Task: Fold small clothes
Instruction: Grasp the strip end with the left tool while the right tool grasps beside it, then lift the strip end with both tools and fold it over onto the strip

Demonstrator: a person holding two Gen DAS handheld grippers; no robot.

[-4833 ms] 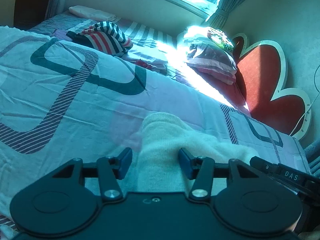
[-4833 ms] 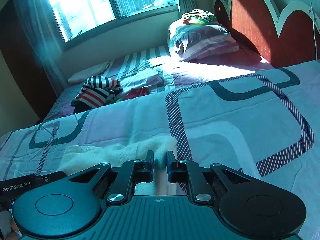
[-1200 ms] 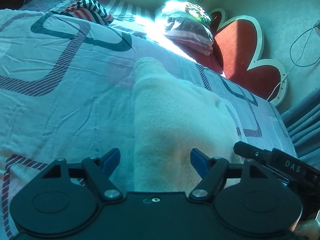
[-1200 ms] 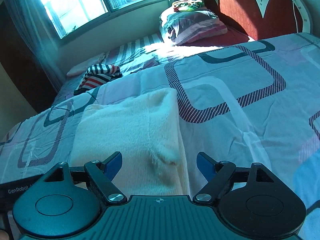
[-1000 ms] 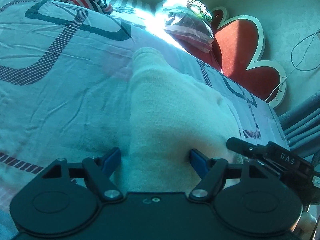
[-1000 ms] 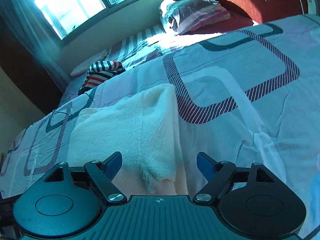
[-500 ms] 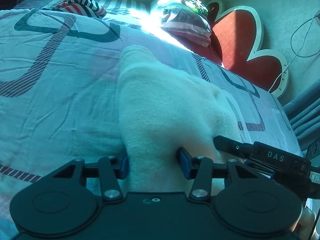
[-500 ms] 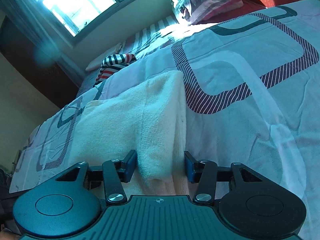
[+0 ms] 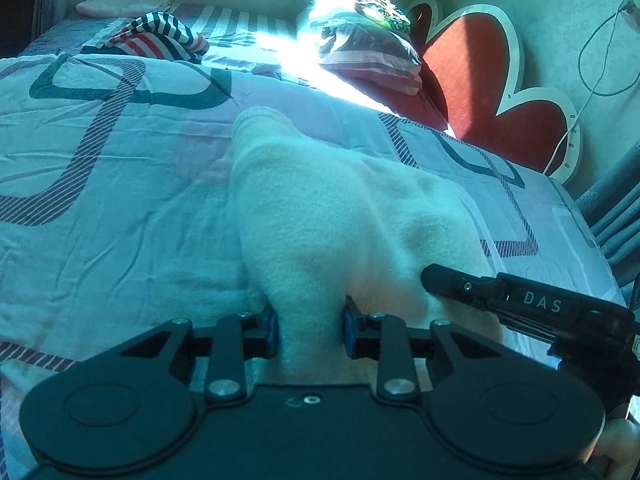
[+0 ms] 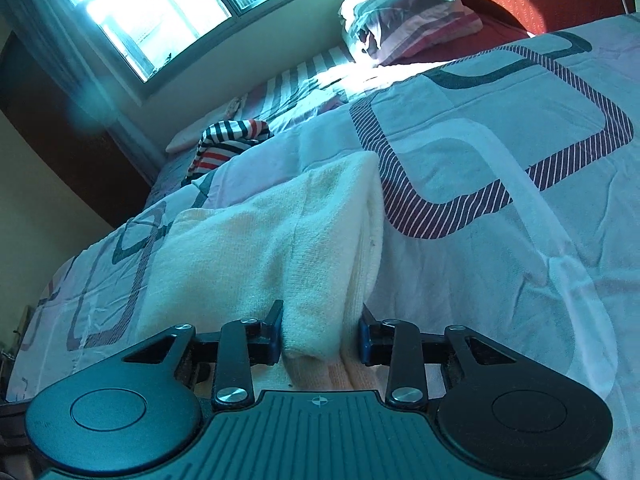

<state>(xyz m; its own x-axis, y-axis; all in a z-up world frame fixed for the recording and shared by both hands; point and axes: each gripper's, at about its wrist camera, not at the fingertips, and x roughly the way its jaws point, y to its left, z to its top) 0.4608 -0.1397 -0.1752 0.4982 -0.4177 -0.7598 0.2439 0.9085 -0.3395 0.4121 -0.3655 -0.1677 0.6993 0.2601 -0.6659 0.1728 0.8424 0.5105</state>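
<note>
Over on the left, the left tool [image 9: 308, 330] has just been closing and now pinches a raised ridge of the cream knitted garment [image 9: 320, 208], its blue pads pressed into the fabric on both sides near the garment's near edge. The garment lies across the patterned bedspread [image 9: 100, 184], bunched up into a hump where the tool grips it and running away toward the far side of the bed. Just to its right, the black body of the other tool, lettered "DAS", reaches in low over the same cloth. Farther back, a striped red, white and dark piece of clothing [image 9: 160, 38] lies in a heap, and to the right of it a stack of pillows [image 9: 368, 52] sits in bright sun against a red headboard [image 9: 480, 76] with a scalloped white edge. The right tool [image 10: 320, 336] has likewise been closing; it squeezes a thick fold at the garment's right edge between its pads, the cloth rising up from the bed between them. Beyond it a window [image 10: 160, 16] glares bright.
</note>
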